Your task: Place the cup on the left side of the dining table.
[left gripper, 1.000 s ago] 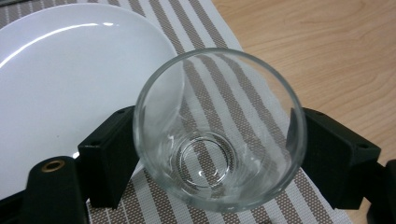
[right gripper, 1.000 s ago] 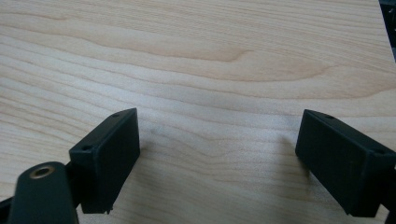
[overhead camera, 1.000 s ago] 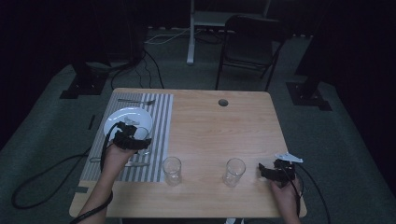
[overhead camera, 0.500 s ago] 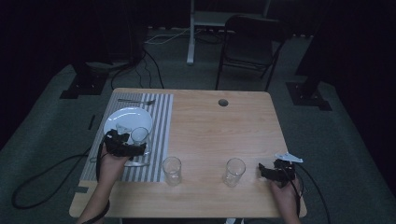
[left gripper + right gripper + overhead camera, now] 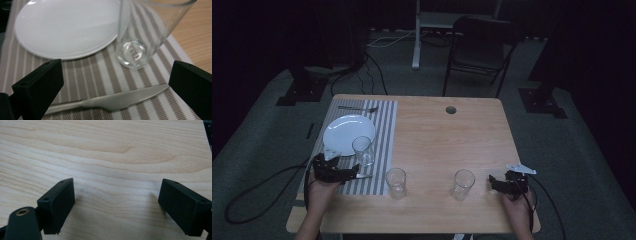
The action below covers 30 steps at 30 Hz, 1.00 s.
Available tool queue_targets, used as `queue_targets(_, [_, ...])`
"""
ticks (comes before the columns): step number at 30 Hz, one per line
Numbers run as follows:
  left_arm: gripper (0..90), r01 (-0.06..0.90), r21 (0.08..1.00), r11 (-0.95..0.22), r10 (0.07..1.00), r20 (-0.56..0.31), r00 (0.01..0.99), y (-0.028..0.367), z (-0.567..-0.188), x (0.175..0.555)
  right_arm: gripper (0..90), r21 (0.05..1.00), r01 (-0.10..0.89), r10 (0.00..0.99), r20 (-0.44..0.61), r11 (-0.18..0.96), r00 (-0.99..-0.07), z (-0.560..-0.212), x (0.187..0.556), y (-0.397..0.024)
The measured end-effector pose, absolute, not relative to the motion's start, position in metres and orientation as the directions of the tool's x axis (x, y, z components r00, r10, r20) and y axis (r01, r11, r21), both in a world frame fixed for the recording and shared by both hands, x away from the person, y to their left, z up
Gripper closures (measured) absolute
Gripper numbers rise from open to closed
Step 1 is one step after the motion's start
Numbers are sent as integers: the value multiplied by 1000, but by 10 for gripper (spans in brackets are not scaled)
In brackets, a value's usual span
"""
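Clear glass (image 5: pixel 140 32) upright on striped mat (image 5: pixel 100 75); both claws' jaws apart, empty.

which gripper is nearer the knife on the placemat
Left. The left gripper sits right at the knife, its open jaws flanking the blade. The right gripper rests across the table, past both bare-wood glasses.

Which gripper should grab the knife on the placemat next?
Left. The left gripper sits open on the striped placemat with the knife lying between its jaws. The right gripper is open over bare wood at the table's far side.
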<state>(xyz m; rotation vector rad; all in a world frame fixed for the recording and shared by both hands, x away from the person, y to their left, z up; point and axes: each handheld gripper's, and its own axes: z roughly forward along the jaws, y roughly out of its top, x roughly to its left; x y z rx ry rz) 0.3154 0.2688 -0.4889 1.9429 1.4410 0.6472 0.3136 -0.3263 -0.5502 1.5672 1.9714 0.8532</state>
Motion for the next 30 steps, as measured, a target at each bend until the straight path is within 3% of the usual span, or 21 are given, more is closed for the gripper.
queue_targets(11, [2, 662, 726, -186, 980, 88, 179, 286, -515, 291, 134, 722, 675, 973, 13, 151, -231, -550, 314, -326])
queue_targets(30, [2, 713, 688, -132, 990, 56, 129, 311, -544, 276, 134, 722, 675, 973, 13, 151, -231, -550, 314, -326])
